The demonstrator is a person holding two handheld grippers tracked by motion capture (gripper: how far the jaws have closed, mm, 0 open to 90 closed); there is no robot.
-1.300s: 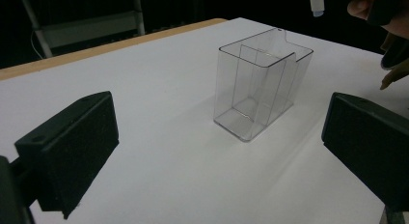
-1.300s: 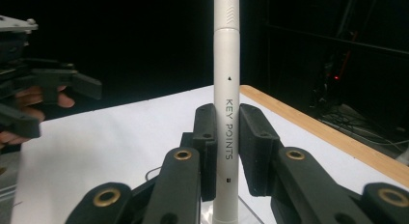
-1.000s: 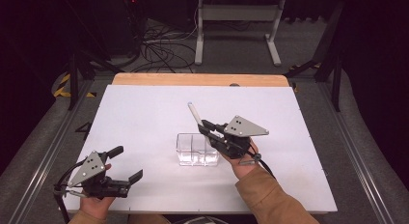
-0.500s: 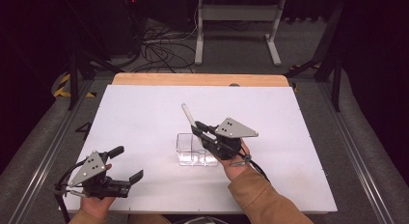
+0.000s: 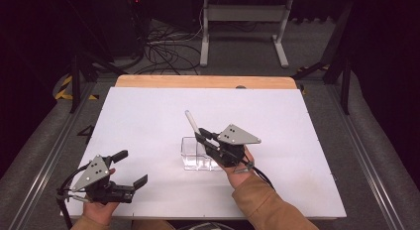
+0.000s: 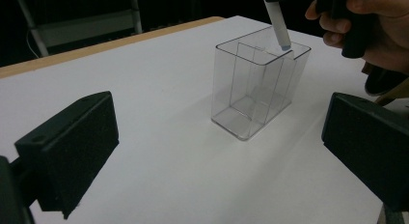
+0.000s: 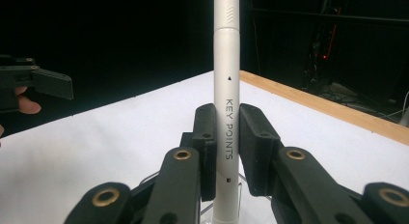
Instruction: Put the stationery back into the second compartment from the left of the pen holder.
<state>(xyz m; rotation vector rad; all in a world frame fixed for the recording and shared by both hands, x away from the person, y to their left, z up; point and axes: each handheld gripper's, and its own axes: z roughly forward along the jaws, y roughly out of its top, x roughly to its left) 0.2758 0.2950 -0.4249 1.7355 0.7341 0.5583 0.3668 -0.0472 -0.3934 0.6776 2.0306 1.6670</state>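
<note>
Right hand-held gripper (image 5: 202,136) clamped on white pen (image 5: 191,122), shifted left since a second ago, tip now at clear box (image 5: 198,153) rim mid-bench. Left hand-held gripper (image 5: 131,169) wide open, empty, unmoved.

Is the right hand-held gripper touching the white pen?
Touching. The right gripper view shows the right hand-held gripper with both black pads pressed against the white pen, no gap either side.

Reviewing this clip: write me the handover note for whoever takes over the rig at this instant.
Right gripper: shut on the white pen marked KEY POINTS, tilted, its lower tip at the top opening of the clear plastic divided box.
Left gripper: open, holding nothing, near the white table's front left edge.
Done: pen picked up and brought over the box.
Left: lower the pen into a compartment, then release it.
</note>
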